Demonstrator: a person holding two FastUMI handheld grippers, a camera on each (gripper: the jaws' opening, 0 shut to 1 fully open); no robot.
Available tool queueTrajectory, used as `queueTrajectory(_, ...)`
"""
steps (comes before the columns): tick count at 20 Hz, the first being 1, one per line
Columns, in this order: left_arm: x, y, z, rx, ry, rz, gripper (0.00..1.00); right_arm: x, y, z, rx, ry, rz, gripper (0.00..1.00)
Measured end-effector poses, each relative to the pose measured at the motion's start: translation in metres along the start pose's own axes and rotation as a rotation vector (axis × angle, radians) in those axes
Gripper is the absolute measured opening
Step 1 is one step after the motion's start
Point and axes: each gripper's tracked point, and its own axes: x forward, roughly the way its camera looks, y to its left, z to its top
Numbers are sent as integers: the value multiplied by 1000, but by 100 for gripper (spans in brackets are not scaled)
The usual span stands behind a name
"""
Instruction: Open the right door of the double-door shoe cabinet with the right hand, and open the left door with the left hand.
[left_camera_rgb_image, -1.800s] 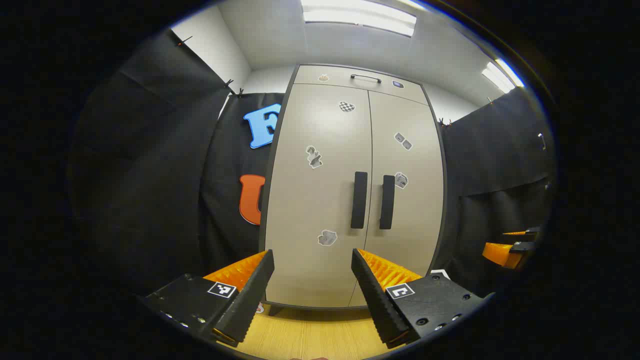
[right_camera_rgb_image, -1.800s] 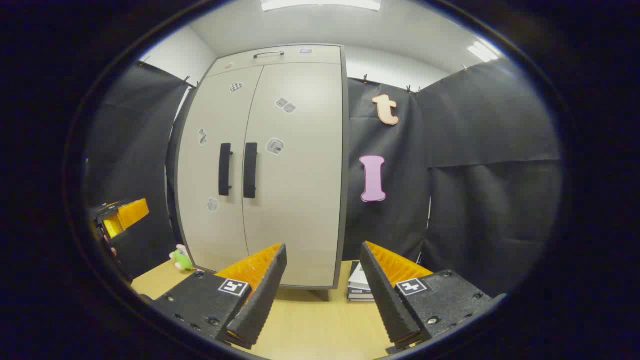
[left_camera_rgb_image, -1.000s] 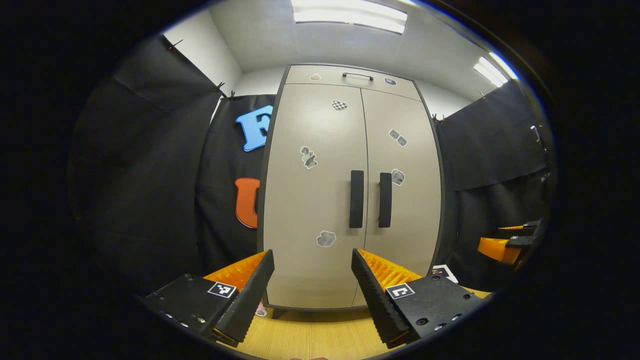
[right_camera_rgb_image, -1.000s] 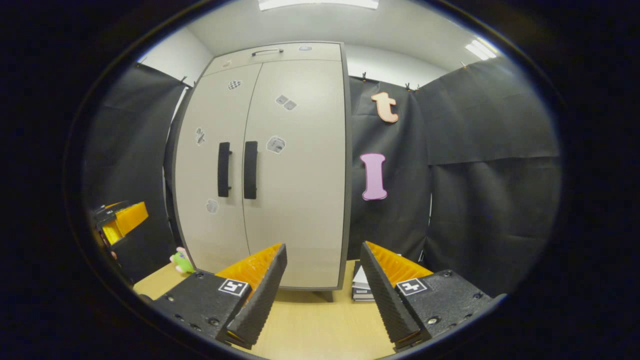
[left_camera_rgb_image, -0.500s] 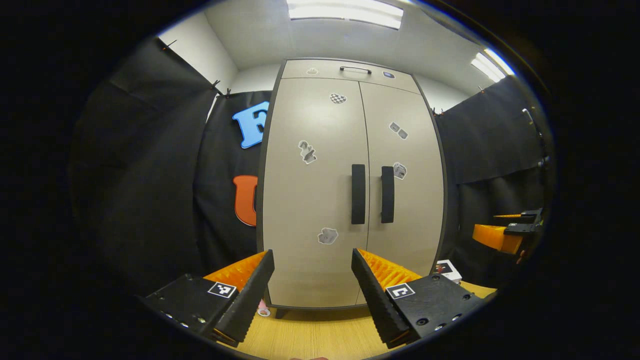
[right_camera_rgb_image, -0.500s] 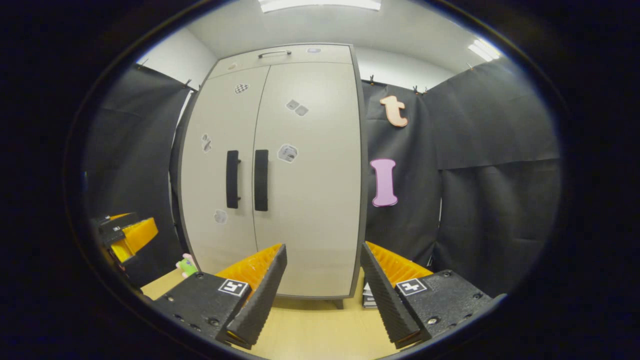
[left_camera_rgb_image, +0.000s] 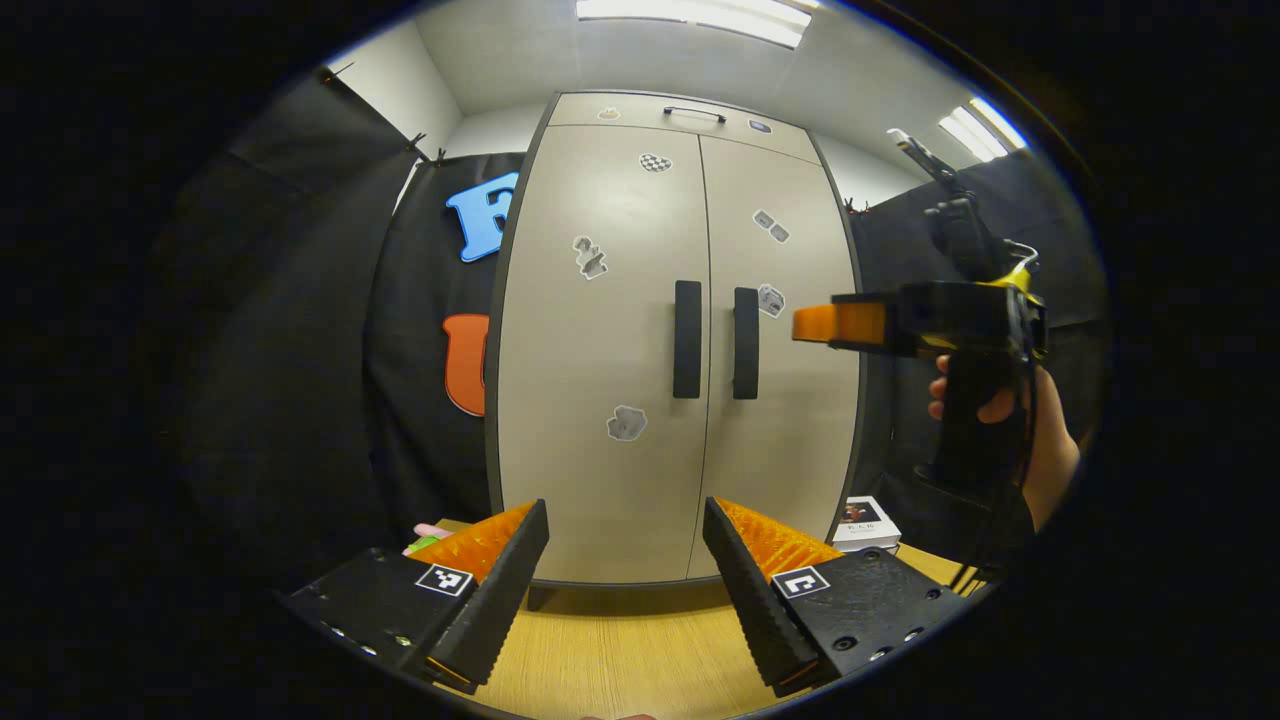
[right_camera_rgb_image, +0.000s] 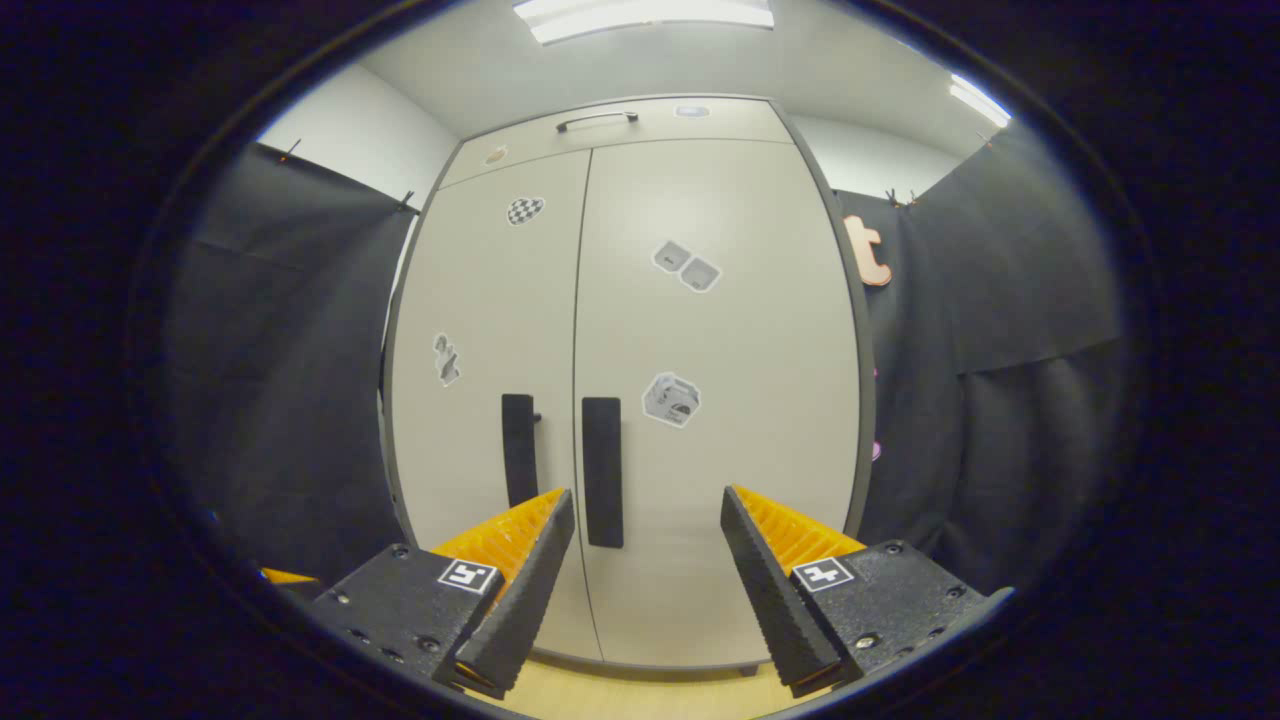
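Observation:
The beige double-door shoe cabinet (left_camera_rgb_image: 600, 350) (right_camera_rgb_image: 760, 350) stands on a wooden table, both doors closed. Two dark vertical handles sit at the centre seam: the left door handle (left_camera_rgb_image: 687, 339) (right_camera_rgb_image: 518, 449) and the right door handle (left_camera_rgb_image: 746, 343) (right_camera_rgb_image: 602, 471). My left gripper (left_camera_rgb_image: 625, 560) is open, low in front of the cabinet and well short of it. My right gripper (right_camera_rgb_image: 645, 550) is open and close to the right door, its left finger (right_camera_rgb_image: 530, 545) just beside the right handle's lower end. The left gripper view shows the right gripper (left_camera_rgb_image: 850, 324) raised at handle height, held by a hand (left_camera_rgb_image: 1010, 420).
The wooden tabletop (left_camera_rgb_image: 620, 660) runs under the cabinet. A small box (left_camera_rgb_image: 866, 520) lies by the cabinet's right foot and a soft toy (left_camera_rgb_image: 425, 540) by its left foot. Black cloth walls close in both sides.
The right gripper has risen and moved in toward the right door, which looms much larger in its view. The left gripper has barely shifted. Both doors remain closed.

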Motion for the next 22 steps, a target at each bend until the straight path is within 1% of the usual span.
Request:
queueTrajectory(3,-2,4,-4,-19,11,5,93,40,10,-9,-3,50,-17,92)
queueTrajectory(7,-12,24,-8,-14,14,46,93,65,20,-25,5,92,-27,93)
queueTrajectory(11,-14,42,-17,-36,35,74,93,77,21,-28,23,92,-48,93)
queueTrajectory(12,-15,44,-18,-44,42,80,93,81,20,-28,27,92,-54,90)
queueTrajectory(13,-16,47,-21,-51,49,85,93,83,19,-28,30,95,-59,92)
queueTrajectory(15,-18,53,-24,-59,56,97,93,88,17,-28,34,98,-72,92)
queueTrajectory(18,-19,62,-24,-57,55,116,93,93,15,-24,39,96,-87,92)
queueTrajectory(19,-19,64,-24,-55,55,122,93,93,15,-24,38,99,-88,89)
queueTrajectory(20,-19,65,-24,-54,53,126,93,92,14,-24,39,95,-91,92)
queueTrajectory(22,-21,70,-20,-36,39,139,93,92,15,-24,38,93,-97,92)
